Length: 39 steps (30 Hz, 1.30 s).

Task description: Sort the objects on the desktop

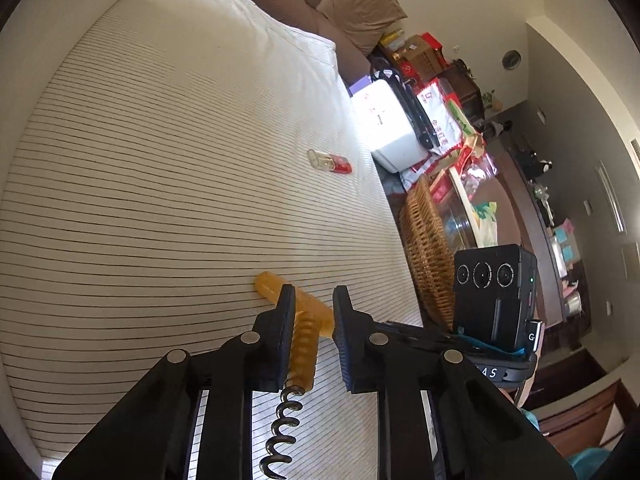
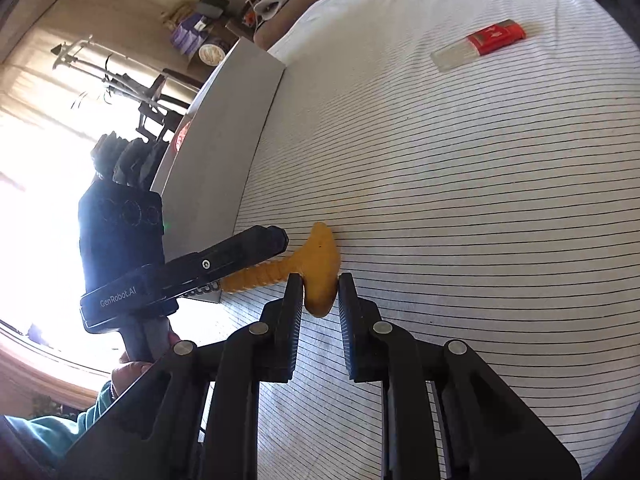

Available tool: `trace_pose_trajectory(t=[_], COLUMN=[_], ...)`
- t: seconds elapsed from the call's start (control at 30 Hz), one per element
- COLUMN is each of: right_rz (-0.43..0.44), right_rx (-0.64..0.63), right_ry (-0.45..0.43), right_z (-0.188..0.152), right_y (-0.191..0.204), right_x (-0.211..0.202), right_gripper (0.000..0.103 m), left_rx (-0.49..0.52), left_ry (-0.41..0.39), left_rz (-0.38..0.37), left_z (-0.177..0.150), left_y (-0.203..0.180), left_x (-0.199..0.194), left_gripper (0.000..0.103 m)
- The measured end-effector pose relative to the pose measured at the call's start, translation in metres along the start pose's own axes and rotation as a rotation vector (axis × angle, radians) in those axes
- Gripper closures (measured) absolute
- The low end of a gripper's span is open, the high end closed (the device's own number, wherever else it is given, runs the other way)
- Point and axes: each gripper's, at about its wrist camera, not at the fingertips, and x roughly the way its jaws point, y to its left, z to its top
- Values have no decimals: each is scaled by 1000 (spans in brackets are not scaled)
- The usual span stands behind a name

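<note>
A corkscrew with an amber T-handle [image 1: 298, 322] and a dark metal spiral [image 1: 280, 436] is held over the striped cloth. My left gripper [image 1: 311, 300] has its jaws around the ribbed shaft; the left finger touches it and a gap shows on the right. My right gripper [image 2: 319, 286] is shut on the end of the amber handle [image 2: 320, 268]. The left gripper also shows in the right wrist view [image 2: 256, 246] with the shaft in its fingers. A red and clear flat case [image 1: 330, 161] lies farther off on the cloth; it also shows in the right wrist view [image 2: 480, 44].
The striped white cloth [image 1: 160, 200] covers the table. A wicker basket [image 1: 426, 256] stands beside its right edge, with a white box [image 1: 388, 128] and packets behind it. A grey panel [image 2: 216, 152] stands along the cloth's left edge in the right wrist view.
</note>
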Motion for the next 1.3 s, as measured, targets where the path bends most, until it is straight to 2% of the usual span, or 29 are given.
trace_pose_trajectory(t=[0.03, 0.13, 0.17, 0.2, 0.23, 0.27, 0.3, 0.4, 0.5, 0.57, 0.6, 0.63, 0.7, 0.73, 0.77, 0.8, 0.87, 0.9, 0.93, 1.0, 1.17, 1.23, 1.27, 1.3], right_rz=[-10, -20, -14, -4, 8, 24, 37, 41, 29, 16, 19, 21, 16, 8, 2, -12, -108, -162, -204, -287, -434, -487, -514, -529], right_rx=[-5, -11, -5, 8, 28, 54, 79, 114, 114, 102, 95, 87, 63, 48, 34, 24, -16, -52, -90, -167, -363, -450, -486, -511], right_ry=[4, 7, 7, 5, 1, -2, -7, -19, -39, -59, -68, -75, -86, -86, -80, -71, -60, -46, -23, -2, 74, 87, 98, 103], right_z=[0, -1, -2, -2, -2, -2, -1, 2, 7, 11, 13, 15, 18, 18, 19, 19, 18, 18, 17, 16, 4, -5, -8, -11], right_y=[1, 4, 4, 3, 1, -3, -7, -14, -15, -14, -13, -12, -6, -2, 1, 2, 6, 9, 12, 22, 39, 47, 51, 54], right_x=[3, 6, 6, 7, 7, 7, 7, 9, 5, -2, -6, -9, -16, -18, -18, -18, -19, -19, -17, -12, 11, 16, 18, 19], right_gripper=[86, 86, 86, 86, 86, 86, 87, 88, 88, 90, 95, 97, 97, 97, 97, 96, 93, 90, 83, 76, 74, 77, 77, 85], left_rx=[-1, -12, -15, -21, -23, -15, 0, 66, 116, 169, 194, 225, 299, 359, 410, 420, 377, 384, 382, 363, 335, 331, 328, 324], left_ry=[-1, -13, -25, -35, -44, -61, -74, -40, 9, 13, 23, 36, 76, 88, 98, 108, 127, 121, 121, 120, 123, 129, 132, 134], left_rz=[2, -17, -15, -24, -24, -11, 12, 114, 157, 185, 187, 188, 208, 253, 299, 311, 274, 286, 287, 279, 257, 253, 249, 241], left_z=[0, 1, 1, 1, -1, -3, -6, -12, -17, -19, -19, -20, -24, -28, -30, -31, -30, -30, -30, -29, -29, -28, -28, -28], left_y=[1, 2, 2, 1, 0, -3, -6, -14, -12, -15, -17, -21, -29, -35, -42, -44, -39, -38, -37, -34, -30, -31, -31, -32], left_x=[0, -6, -9, -12, -14, -17, -18, -11, -2, -2, -1, 2, 12, 18, 21, 21, 21, 19, 19, 16, 16, 17, 16, 17], left_gripper=[93, 92, 86, 73, 31, 8, 7, 7, 7, 8, 10, 16, 42, 59, 62, 64, 75, 78, 83, 83, 83, 82, 78, 75])
